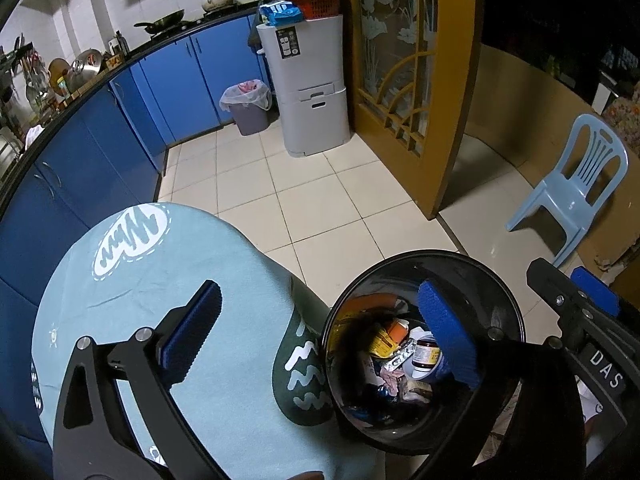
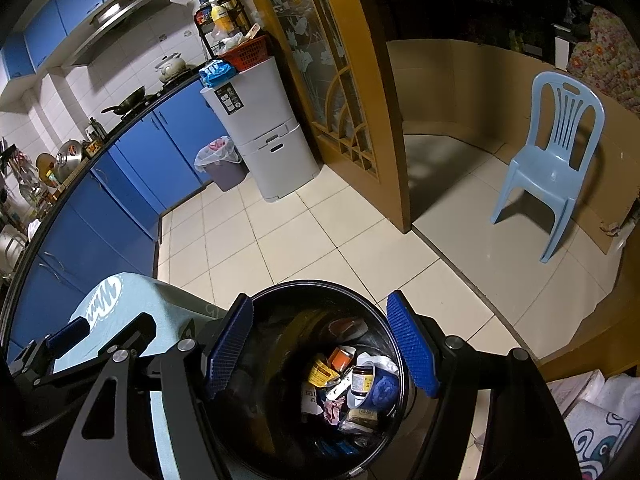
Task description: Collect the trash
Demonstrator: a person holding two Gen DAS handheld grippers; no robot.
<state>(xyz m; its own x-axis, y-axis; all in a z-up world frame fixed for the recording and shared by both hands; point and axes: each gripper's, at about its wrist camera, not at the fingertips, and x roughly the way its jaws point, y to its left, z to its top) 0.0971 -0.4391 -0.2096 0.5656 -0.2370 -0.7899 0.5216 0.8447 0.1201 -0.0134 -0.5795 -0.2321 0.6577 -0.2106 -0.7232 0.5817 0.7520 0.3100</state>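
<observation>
While the left gripper hangs with its jaws spread wide and nothing between them, its left pad sits over the pale blue cloth covering the table, and its right pad reaches over the mouth of the black trash bin. No earlier view is given, so only the spread is told here: the pads press on nothing.

Moving rightward in the left wrist view, the bin stands just beside the table's edge, on the tiled floor. Inside it lies the collected trash: a yellow wrapper, an orange packet, a blister strip, a dark jar with a label, crumpled paper and a blue-lidded tub. This trash lies below and just left of the right pad, well down inside the bin, not touching either pad.

From the right wrist view, the right gripper hovers directly above the bin, its jaws released and partly apart, one pad near the bin's left rim and the other near the right rim. The trash shows between the two pads but far beneath them, resting on the bin's bottom. Neither pad grips anything.

Farther right, a light blue plastic chair stands well apart on the floor.
</observation>
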